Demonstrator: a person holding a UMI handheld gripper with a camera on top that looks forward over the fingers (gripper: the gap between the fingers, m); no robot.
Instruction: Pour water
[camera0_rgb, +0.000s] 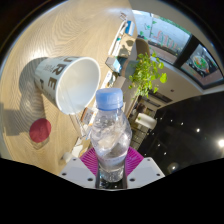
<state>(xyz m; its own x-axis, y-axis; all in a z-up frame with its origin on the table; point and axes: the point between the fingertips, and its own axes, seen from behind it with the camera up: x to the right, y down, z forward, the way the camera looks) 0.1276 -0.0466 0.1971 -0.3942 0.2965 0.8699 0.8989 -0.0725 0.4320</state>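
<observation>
Gripper view: capped bottle (109, 135), empty cup (70, 82).

Wooden tabletop (45, 40), leafy plant (150, 72), windows (165, 32) beyond.

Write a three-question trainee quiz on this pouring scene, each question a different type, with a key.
1. True or false: the hand-held gripper is shut on the water bottle.
2. Multiple choice: the bottle's blue cap is (A) on, (B) lying on the table, (C) inside the cup.
3. Fill in: the small red ball rests on the wooden table beside the white ____.

Key: 1 true, both pink pads press the bottle's sides. 2 A. 3 paper cup, which carries printed lettering and shows its open mouth towards the camera.
</observation>
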